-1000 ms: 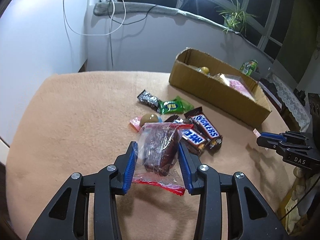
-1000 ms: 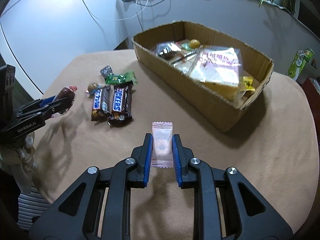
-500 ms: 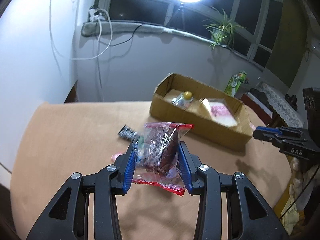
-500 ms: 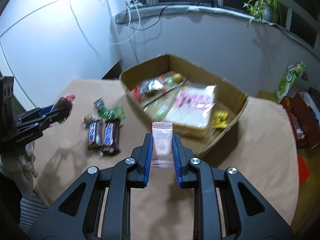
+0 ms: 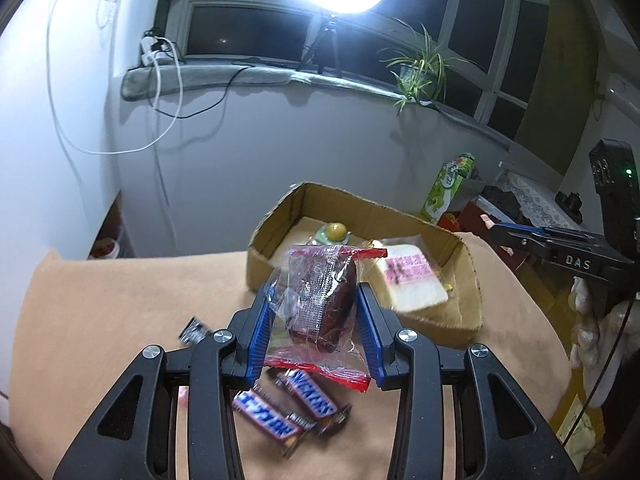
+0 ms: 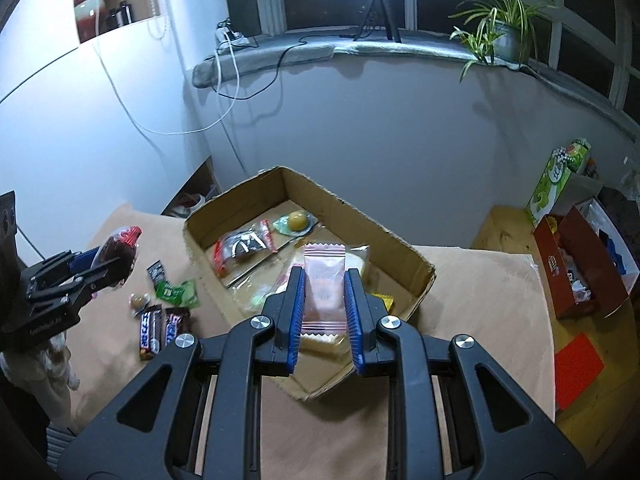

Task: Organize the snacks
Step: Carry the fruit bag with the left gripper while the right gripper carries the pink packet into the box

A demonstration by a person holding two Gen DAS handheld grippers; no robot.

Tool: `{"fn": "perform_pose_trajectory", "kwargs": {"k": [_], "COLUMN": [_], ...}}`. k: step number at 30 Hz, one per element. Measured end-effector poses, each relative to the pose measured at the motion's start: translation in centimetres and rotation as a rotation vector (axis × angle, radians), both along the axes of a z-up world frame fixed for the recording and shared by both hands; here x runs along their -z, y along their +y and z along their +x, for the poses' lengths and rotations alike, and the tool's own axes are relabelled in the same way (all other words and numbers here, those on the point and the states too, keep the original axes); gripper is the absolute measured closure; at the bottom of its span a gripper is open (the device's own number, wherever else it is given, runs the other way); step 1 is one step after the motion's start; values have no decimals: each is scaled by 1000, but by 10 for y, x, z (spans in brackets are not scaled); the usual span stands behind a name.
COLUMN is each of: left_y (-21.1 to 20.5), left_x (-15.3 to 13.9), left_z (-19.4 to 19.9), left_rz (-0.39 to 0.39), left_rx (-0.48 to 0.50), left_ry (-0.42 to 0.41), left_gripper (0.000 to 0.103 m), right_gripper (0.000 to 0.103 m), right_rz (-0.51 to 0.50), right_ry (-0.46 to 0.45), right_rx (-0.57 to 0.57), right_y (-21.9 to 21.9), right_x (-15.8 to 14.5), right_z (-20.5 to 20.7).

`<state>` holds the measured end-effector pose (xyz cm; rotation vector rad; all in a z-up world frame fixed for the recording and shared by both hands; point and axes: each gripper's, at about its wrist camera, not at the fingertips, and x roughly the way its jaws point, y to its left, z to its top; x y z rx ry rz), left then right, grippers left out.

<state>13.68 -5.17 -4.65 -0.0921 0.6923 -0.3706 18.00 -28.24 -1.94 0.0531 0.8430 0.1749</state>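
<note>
My left gripper (image 5: 316, 312) is shut on a clear red-edged packet with a dark cake (image 5: 320, 304), held above the table short of the cardboard box (image 5: 272, 224). It also shows in the right wrist view (image 6: 116, 254). My right gripper (image 6: 324, 300) is shut on a small pink sachet (image 6: 323, 288), held over the box's near part (image 6: 416, 256). The right gripper shows in the left wrist view (image 5: 496, 230). The box holds a bread pack (image 5: 412, 284), a yellow ball sweet (image 6: 297, 221) and a dark red-edged packet (image 6: 244, 246).
Two Snickers bars (image 5: 288, 404) lie on the tan table (image 5: 100, 320) below my left gripper. A green packet (image 6: 176, 292), a small dark wrapper (image 6: 156, 271) and a round sweet (image 6: 139, 301) lie nearby. A red box (image 6: 576, 272) and green carton (image 6: 554, 184) stand off the table's right.
Both grippers have risen and moved toward the box with their packets. The right gripper now hangs over the box; the left one has passed over the Snickers bars.
</note>
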Motion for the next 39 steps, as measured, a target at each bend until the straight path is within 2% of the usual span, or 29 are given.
{"fn": "perform_pose_trajectory", "kwargs": {"k": [12,22,39], "left_y": [-28,-50,-63], "left_x": [6,22,36], "left_z": [36,65,81], "left_rz": [-5,19,57], "left_rx": [35,55,61], "left_ry": [24,62,88], "left_gripper": [64,64,64], "right_gripper": [82,82,82], "right_rz": [-26,-27,-40], "right_ry": [57,110,123], "right_rx": [42,61,47], "right_y": [-22,-35,-30], "right_x": [26,52,61], "right_z": [40,63,72]}}
